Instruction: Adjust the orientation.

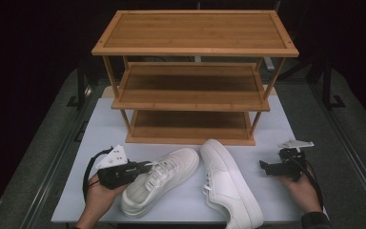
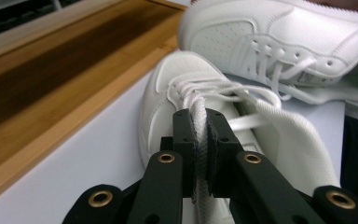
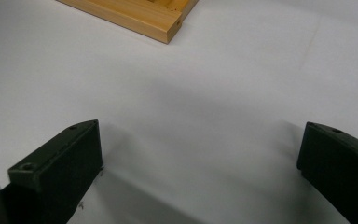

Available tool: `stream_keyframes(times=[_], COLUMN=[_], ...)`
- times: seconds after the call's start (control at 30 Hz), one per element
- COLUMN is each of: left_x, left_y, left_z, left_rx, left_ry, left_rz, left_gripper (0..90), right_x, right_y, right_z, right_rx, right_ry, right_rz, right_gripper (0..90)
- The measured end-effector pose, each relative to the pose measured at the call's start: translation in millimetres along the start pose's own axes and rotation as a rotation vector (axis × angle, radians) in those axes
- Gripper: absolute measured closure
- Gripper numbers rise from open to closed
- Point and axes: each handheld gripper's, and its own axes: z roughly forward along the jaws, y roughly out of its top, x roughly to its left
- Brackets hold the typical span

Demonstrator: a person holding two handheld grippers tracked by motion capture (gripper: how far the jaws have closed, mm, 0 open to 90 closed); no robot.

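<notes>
Two white lace-up sneakers lie on the white table top in front of a wooden rack. In the high view my left gripper [image 1: 144,168] reaches from the left into the left sneaker [image 1: 171,167]. In the left gripper view the jaws of the left gripper [image 2: 199,119] are shut on a padded white edge of that sneaker [image 2: 161,100], just behind the laces. The other sneaker [image 1: 228,186] lies beside it, toe towards the rack, and appears again as the far sneaker [image 2: 284,42]. My right gripper [image 1: 266,168] hovers to its right, and the right gripper [image 3: 200,144] stands wide open over bare table.
The three-tier bamboo rack [image 1: 195,45] stands at the back of the white table top [image 1: 95,133]; its lowest shelf [image 1: 190,126] is just behind the sneakers' toes. A corner of the rack's base [image 3: 156,23] is ahead of the right gripper. Dark floor surrounds the table.
</notes>
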Motion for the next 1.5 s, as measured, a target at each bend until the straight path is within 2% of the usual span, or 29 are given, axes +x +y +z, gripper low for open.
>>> stream_keyframes(times=[0.17,0.2,0.3,0.33,0.37,0.47,0.8,1.13,1.23,1.27,1.33,1.5], left_x=[11.7,18.5,25.6,31.2,31.2,39.5,40.1,40.4,40.3,40.7,41.6,43.1], left_y=[-4.7,-8.3,-12.0,-16.4,-16.4,-24.5,-33.0,-36.8,-37.0,-37.0,-36.8,-38.5], left_z=[-10.6,-15.3,-19.5,-22.8,-22.8,-27.7,-31.7,-32.9,-33.0,-33.5,-34.9,-39.4], left_rx=[-0.022,-0.033,-0.043,-0.057,-0.057,-0.070,-0.065,-0.063,-0.057,-0.061,-0.061,-0.056], left_ry=[0.038,0.058,0.073,0.090,0.090,0.101,0.082,0.080,0.078,0.057,0.048,0.054], left_rz=[-0.032,-0.056,-0.075,-0.101,-0.101,-0.141,-0.173,-0.172,-0.166,-0.173,-0.173,-0.185], left_gripper=[84.9,84.9,84.9,84.9,84.9,84.9,84.6,83.1,78.4,75.5,71.6,56.4], right_x=[0.0,0.0,0.0,0.1,0.1,0.1,0.0,0.1,0.1,0.1,0.1,0.1], right_y=[0.0,0.0,0.0,-0.1,-0.1,-0.1,-0.1,-0.1,-0.1,-0.1,-0.1,-0.1], right_z=[0.0,0.0,0.0,0.1,0.1,0.1,-0.1,-0.1,-0.1,-0.1,-0.1,-0.1], right_rx=[0.000,0.000,0.000,-0.002,-0.002,-0.002,0.000,0.000,0.000,0.000,0.000,0.000], right_ry=[0.000,0.000,0.000,0.000,0.000,0.000,0.000,0.000,0.000,0.000,0.000,0.000], right_rz=[0.000,0.000,0.000,0.000,0.000,0.001,-0.001,0.000,0.000,0.000,0.000,0.000], right_gripper=[0.0,0.0,0.0,0.0,0.0,0.0,0.0,0.0,0.0,0.0,0.0,0.0])
